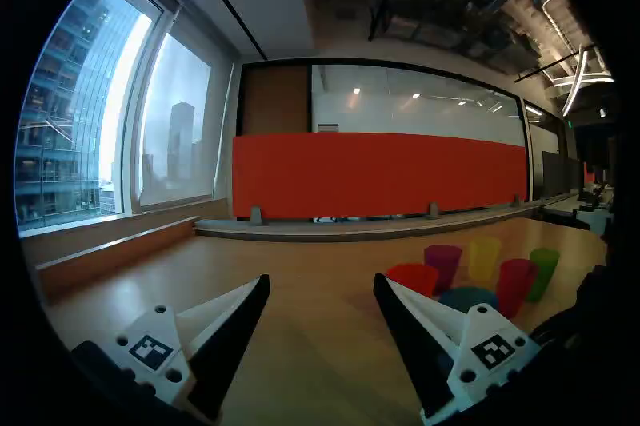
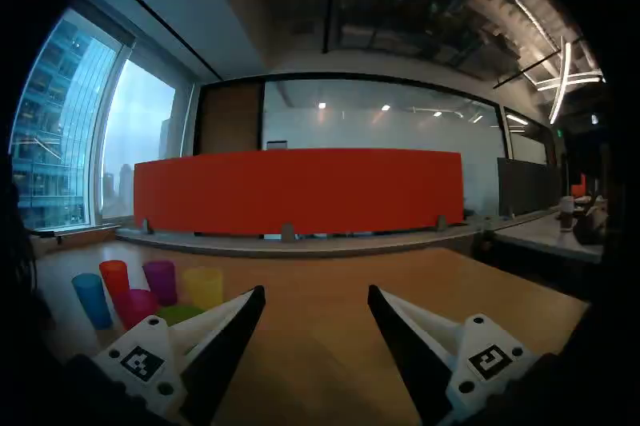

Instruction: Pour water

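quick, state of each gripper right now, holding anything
Left gripper: open, holding nothing.
Right gripper: open, holding nothing.

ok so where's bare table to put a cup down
The table is bare ahead of the left gripper, from the window ledge to the red divider, and ahead of the right gripper. It is crowded at the cluster of cups.
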Action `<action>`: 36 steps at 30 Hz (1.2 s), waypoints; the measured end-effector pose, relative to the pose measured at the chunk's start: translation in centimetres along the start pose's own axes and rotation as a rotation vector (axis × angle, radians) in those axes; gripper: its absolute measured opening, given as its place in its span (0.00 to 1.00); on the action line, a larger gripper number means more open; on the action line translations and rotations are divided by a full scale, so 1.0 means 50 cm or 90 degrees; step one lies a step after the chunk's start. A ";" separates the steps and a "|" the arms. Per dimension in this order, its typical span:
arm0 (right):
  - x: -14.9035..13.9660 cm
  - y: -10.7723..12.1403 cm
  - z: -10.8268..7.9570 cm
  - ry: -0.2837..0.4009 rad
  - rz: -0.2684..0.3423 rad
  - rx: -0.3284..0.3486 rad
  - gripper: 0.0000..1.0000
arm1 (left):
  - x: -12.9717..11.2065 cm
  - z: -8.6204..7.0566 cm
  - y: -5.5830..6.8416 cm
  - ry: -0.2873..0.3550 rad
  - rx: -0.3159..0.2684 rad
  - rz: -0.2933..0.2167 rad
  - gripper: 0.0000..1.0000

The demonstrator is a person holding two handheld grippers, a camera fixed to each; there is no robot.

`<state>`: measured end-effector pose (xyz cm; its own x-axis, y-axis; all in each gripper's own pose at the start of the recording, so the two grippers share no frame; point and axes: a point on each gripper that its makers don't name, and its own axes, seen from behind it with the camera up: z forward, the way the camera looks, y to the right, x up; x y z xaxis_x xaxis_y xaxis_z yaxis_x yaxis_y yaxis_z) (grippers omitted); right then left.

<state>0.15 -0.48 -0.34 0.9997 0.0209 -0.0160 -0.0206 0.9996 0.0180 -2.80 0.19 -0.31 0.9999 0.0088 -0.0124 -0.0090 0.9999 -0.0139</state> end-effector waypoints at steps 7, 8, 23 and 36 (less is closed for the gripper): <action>-0.007 -0.003 0.001 -0.010 -0.011 -0.003 1.00 | -0.001 0.001 0.000 0.000 0.000 0.000 0.96; -0.006 -0.003 0.001 -0.009 -0.011 -0.003 1.00 | -0.001 0.001 0.000 0.000 0.000 0.000 0.96; -0.011 -0.004 0.002 -0.011 -0.012 -0.003 1.00 | 0.000 0.000 0.001 0.000 0.000 0.000 0.96; -0.011 -0.003 0.004 -0.011 -0.011 -0.003 1.00 | 0.000 0.001 0.000 0.000 0.000 0.000 0.96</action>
<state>-0.37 -0.66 -0.13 1.0000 0.0029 0.0009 -0.0029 0.9999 0.0135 -2.80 0.22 -0.26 0.9999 0.0088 -0.0125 -0.0090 0.9999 -0.0140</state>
